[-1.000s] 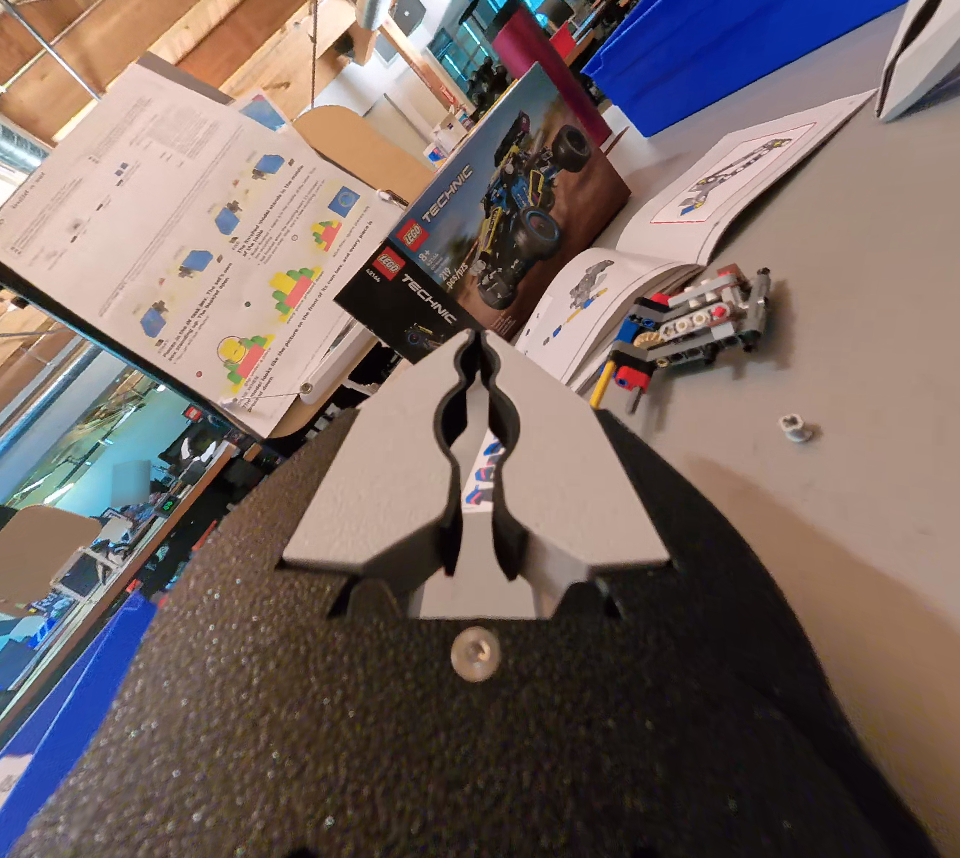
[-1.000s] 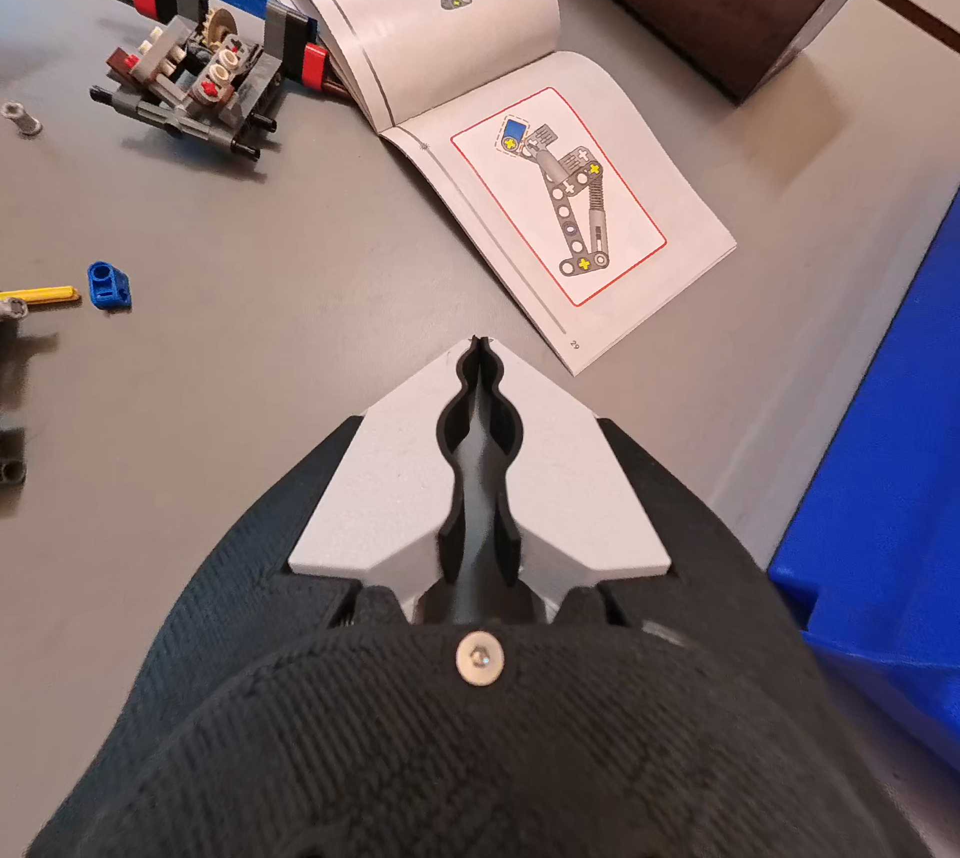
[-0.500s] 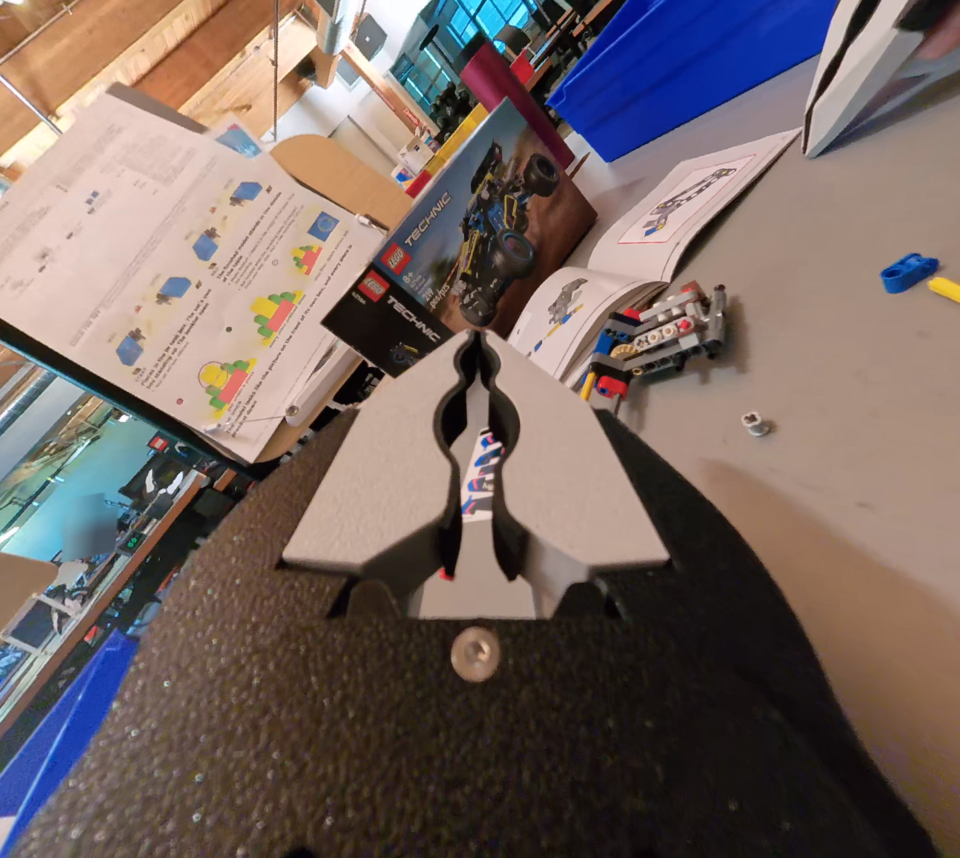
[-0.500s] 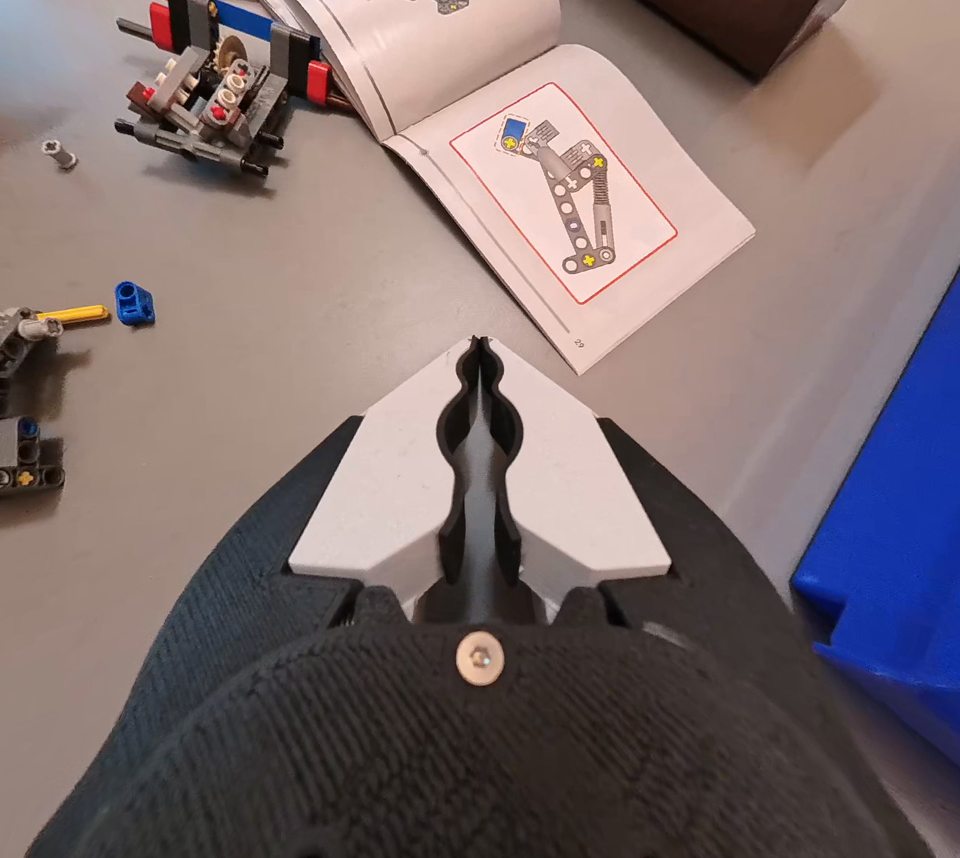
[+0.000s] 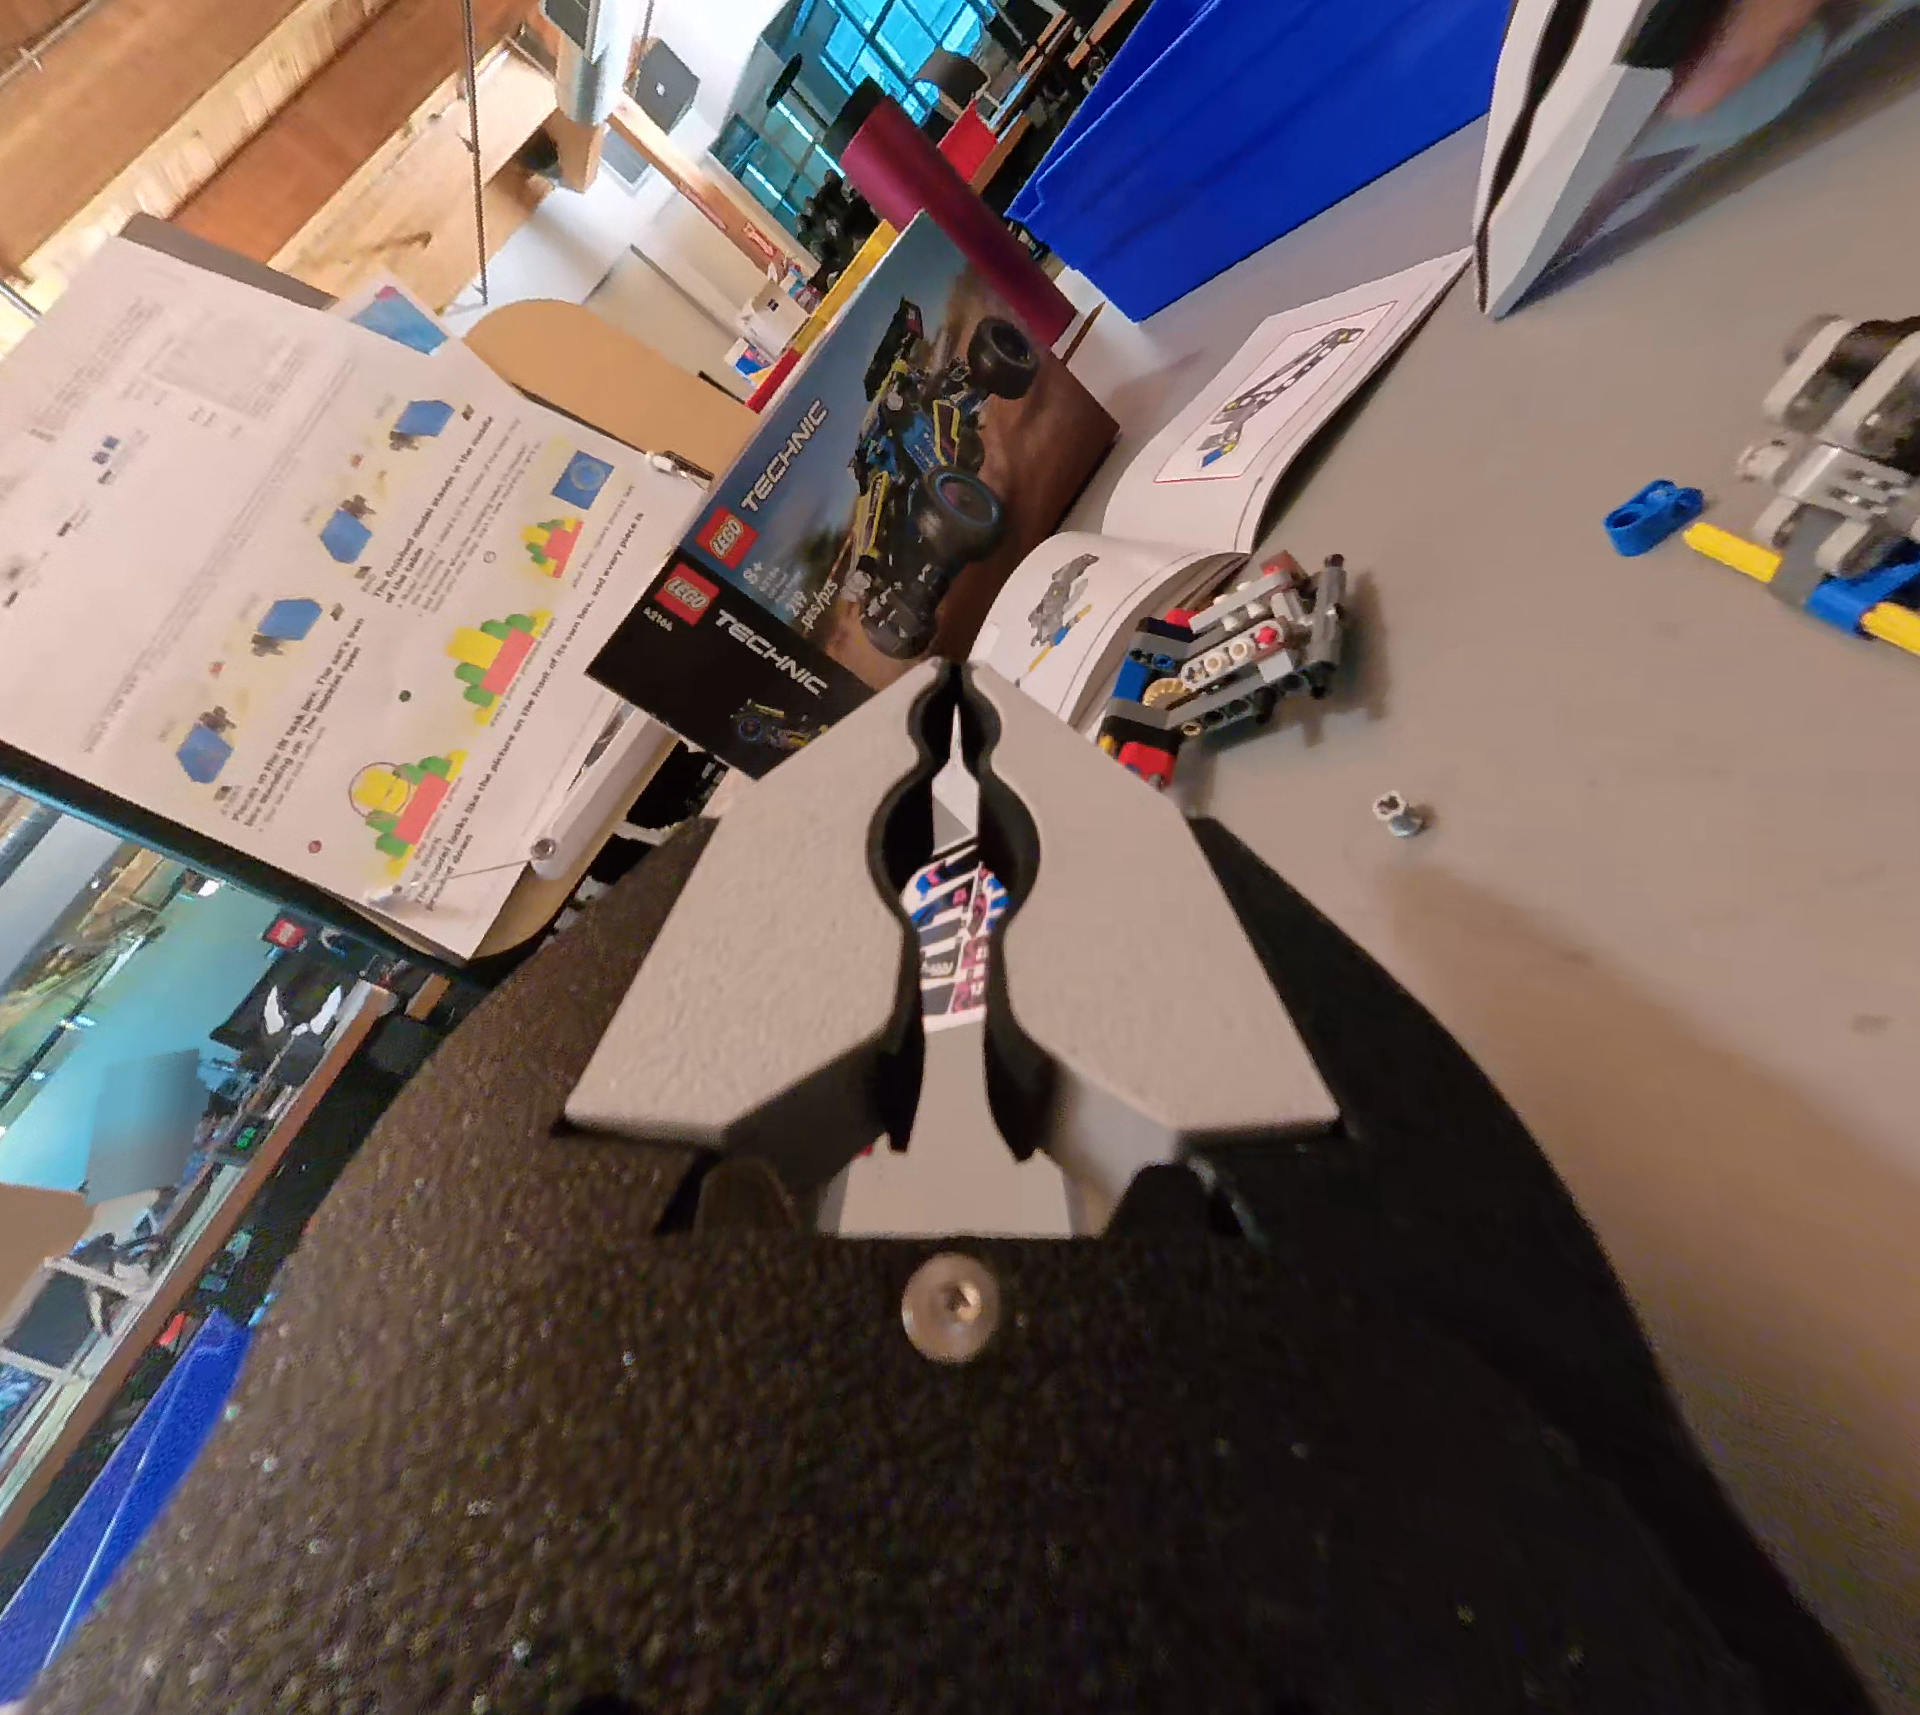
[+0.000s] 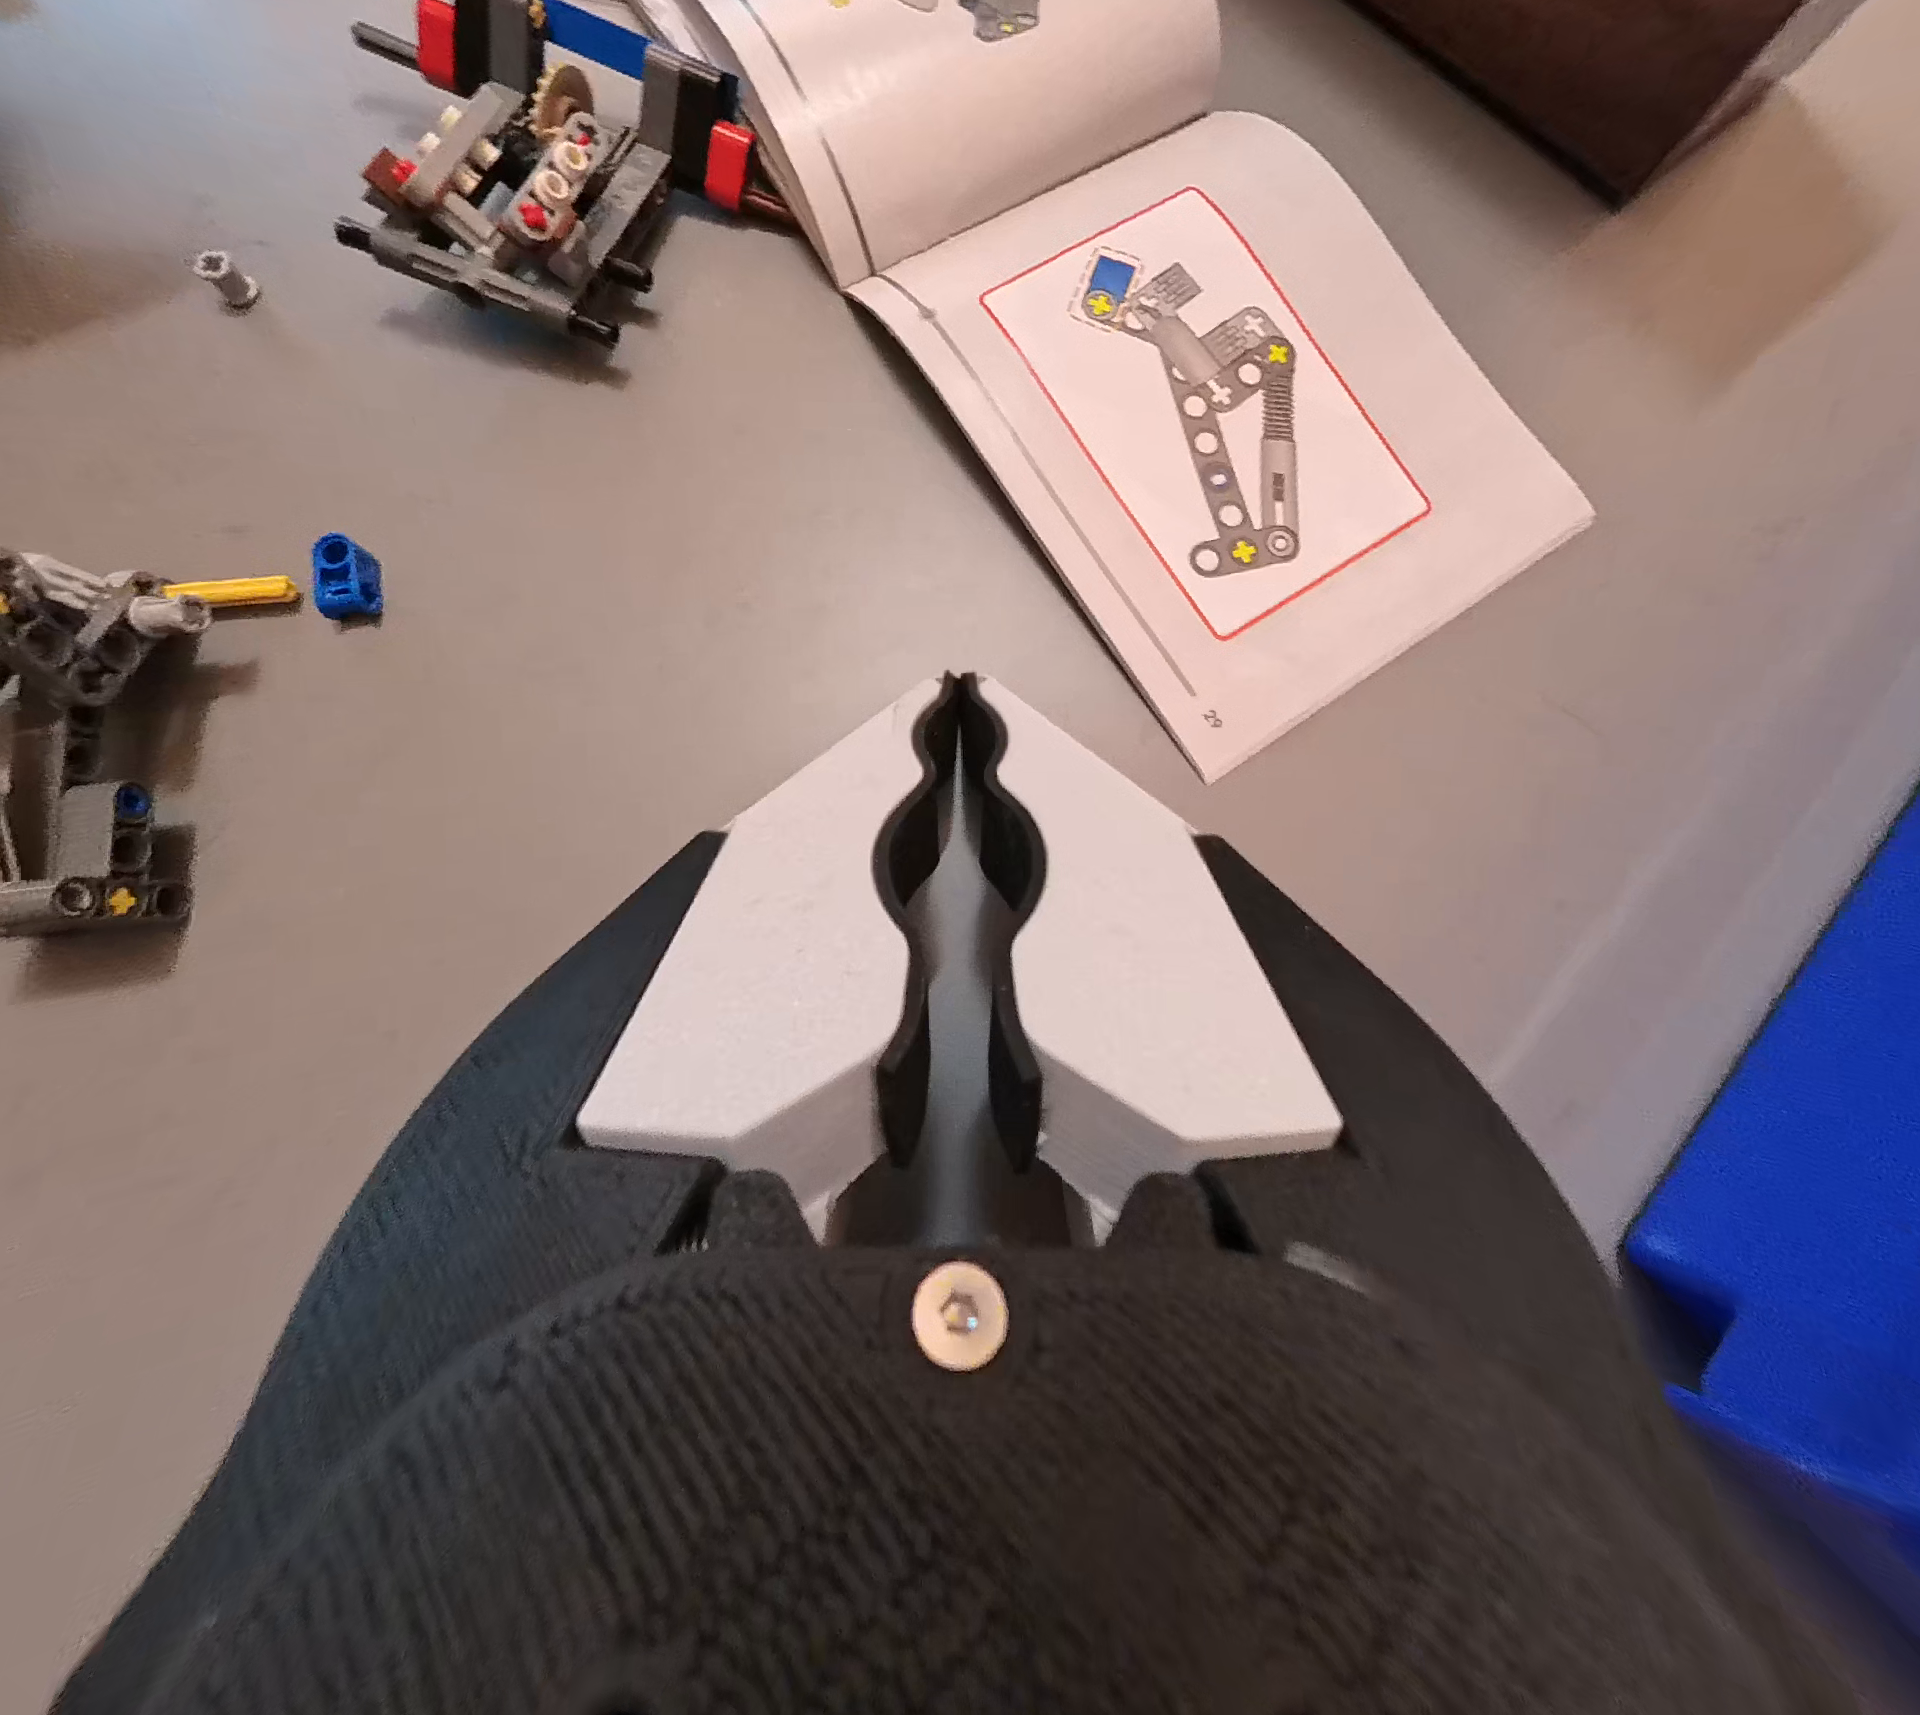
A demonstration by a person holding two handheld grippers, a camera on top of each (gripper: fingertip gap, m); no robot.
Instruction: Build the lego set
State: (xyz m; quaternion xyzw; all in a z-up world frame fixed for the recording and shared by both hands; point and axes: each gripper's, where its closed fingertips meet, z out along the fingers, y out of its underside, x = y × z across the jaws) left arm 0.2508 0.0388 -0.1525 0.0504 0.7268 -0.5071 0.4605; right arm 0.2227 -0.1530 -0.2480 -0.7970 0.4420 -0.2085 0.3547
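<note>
A partly built grey, red and blue Lego assembly (image 5: 1236,647) lies against the open instruction booklet (image 5: 1247,418); it also shows in the right wrist view (image 6: 520,179). A second grey assembly (image 6: 73,730) with a yellow axle (image 6: 234,590) lies at the left, with a loose blue connector (image 6: 348,574) beside it. A small grey pin (image 6: 229,278) lies alone. My left gripper (image 5: 956,678) is shut and empty, above a sticker sheet (image 5: 956,938). My right gripper (image 6: 958,683) is shut and empty, above bare table near the booklet (image 6: 1195,377).
The Lego box (image 5: 883,502) stands behind the booklet. Blue bins (image 5: 1278,55) line the far table edge, and one (image 6: 1818,1146) is close on the right. A printed sheet on a stand (image 5: 281,564) is at the left. The other gripper (image 5: 1621,34) hangs top right. My left gripper is the nearer one to the small grey pin (image 6: 229,278): about 10 cm, against 15 cm.
Both grippers stayed shut. The right gripper drew back, bringing the second assembly and blue connector into view. In the left view the other gripper came closer and the second assembly appeared at the right.
</note>
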